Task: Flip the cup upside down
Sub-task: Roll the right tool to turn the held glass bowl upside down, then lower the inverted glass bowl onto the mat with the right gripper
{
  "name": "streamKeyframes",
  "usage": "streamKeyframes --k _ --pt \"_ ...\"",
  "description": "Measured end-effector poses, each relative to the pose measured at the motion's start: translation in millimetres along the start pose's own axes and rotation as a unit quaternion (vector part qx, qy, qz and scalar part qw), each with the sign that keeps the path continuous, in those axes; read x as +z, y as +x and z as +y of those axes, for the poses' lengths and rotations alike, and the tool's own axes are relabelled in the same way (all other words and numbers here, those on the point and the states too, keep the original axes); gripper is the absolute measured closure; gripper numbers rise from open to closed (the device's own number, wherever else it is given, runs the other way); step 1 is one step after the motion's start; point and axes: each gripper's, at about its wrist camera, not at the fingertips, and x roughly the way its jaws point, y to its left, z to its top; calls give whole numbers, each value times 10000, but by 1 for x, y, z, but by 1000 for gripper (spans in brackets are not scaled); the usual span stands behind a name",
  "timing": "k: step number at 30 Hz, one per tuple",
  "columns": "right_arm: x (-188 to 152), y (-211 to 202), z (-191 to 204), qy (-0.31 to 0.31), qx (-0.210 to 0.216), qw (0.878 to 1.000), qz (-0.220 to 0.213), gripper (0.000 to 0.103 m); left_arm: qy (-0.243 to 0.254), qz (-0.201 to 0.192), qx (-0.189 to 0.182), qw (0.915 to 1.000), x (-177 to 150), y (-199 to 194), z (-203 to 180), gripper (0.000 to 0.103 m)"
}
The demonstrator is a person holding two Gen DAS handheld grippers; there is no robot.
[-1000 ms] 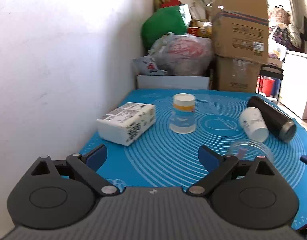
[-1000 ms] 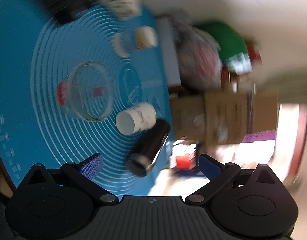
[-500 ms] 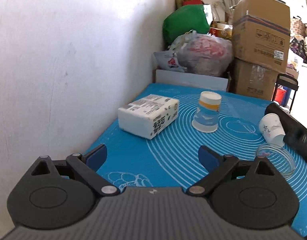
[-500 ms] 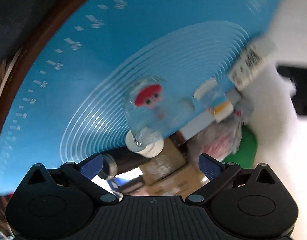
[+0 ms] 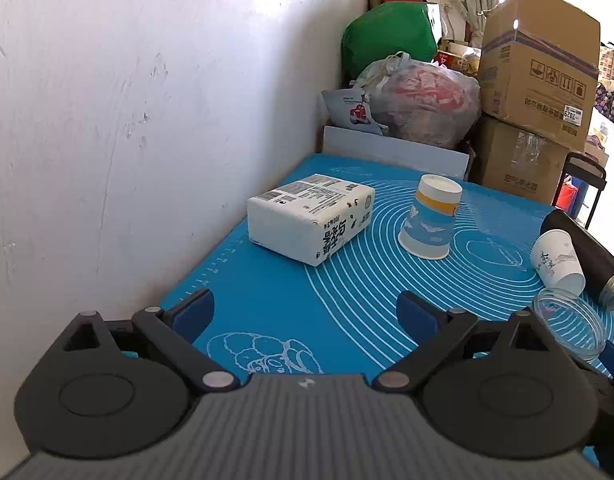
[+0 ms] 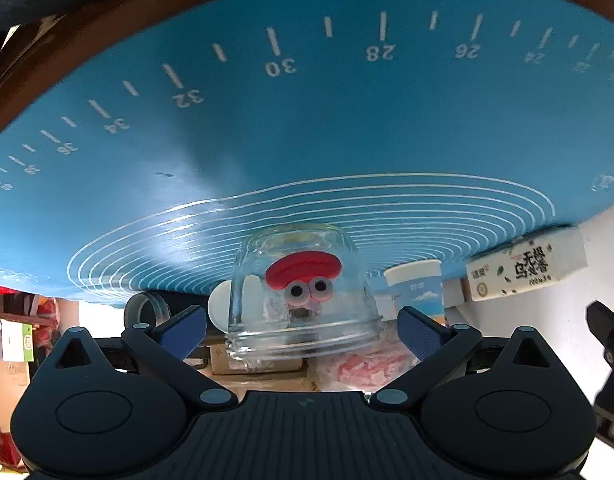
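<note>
The right tool (image 6: 303, 326) is flipped over, so the blue mat (image 6: 307, 128) fills the top of its view, and the glass cup (image 6: 299, 292) sits dead ahead between the wide-open jaws, neither pad touching it as far as I can tell. The cup stands on the mat near the front edge of the bench, mouth up judging by the left view, axis vertical. It's clear glass with a threaded rim and a red cartoon face with googly eyes. The left tool (image 5: 307, 312) is open too, holding nothing, and the cup (image 5: 571, 328) lies off to its right, so the right one is clearly nearer.
</note>
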Motion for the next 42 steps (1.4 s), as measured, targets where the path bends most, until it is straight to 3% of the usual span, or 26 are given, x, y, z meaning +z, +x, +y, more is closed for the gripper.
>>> streamKeyframes --k 6,10,13,19,26,31,34,37,42 --pt "5 17 5 -236 73 9997 57 2 -23 -14 12 10000 0 1 3 6" --pt "10 19 10 -354 -21 9993 118 8 -48 -2 14 10000 0 1 3 6" --pt "12 21 12 -471 -155 9986 157 23 -54 -6 19 10000 0 1 4 6" --pt "9 20 18 -543 -172 9984 64 25 -80 20 10 10000 1 1 4 6" --pt "-1 6 12 -34 -283 9993 -225 25 -92 32 -8 10000 1 2 4 6" --pt "-17 3 -3 1031 -519 9928 -328 25 -80 59 -48 9999 2 3 0 6" --pt "-33 2 -16 2029 -654 9760 -441 24 -42 46 -62 10000 2 2 -4 6" --pt "-52 2 -29 3178 -635 9445 -541 25 -9 41 -77 10000 4 2 -7 6" --pt "-84 5 -38 5077 -481 8577 -659 25 68 13 -97 9999 5 4 -15 6"
